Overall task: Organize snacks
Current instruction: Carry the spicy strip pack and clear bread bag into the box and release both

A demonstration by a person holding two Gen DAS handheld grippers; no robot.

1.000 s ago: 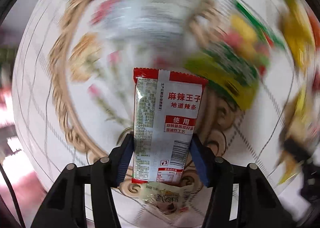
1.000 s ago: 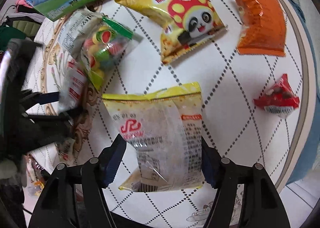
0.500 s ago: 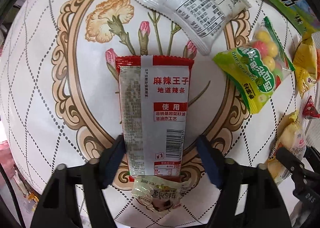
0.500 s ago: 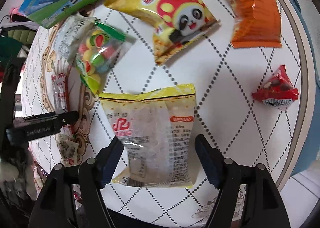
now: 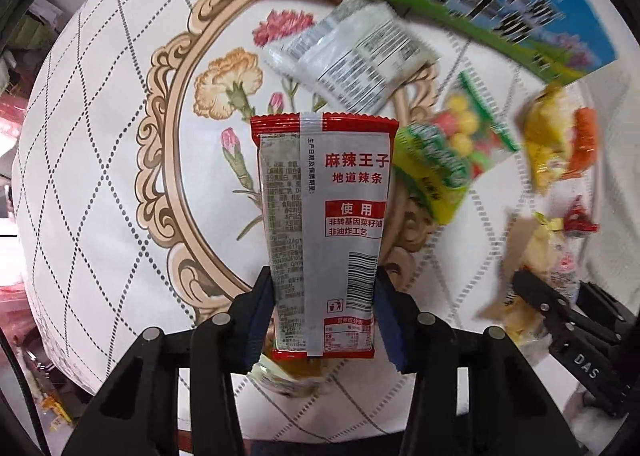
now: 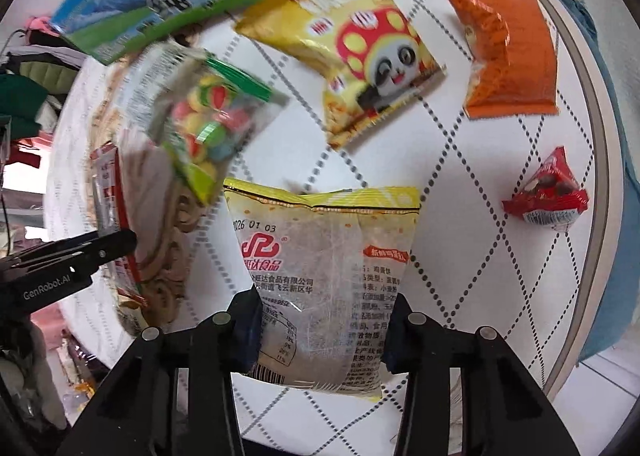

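Red-edged spicy strip packet (image 5: 324,232) pinched in downward-pointing left tongs (image 5: 324,316)

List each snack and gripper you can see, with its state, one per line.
Left gripper: just closed, shut on red packet.
Right gripper: just closed, shut on yellow packet.
Panda bag: lying flat, sealed.
Orange bag: lying flat, sealed.
Candy bag: lying, blurred.
Red pyramid: resting on table.

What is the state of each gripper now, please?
Left gripper: just closed on the red spicy strip packet.
Right gripper: just closed on the yellow egg cake packet.
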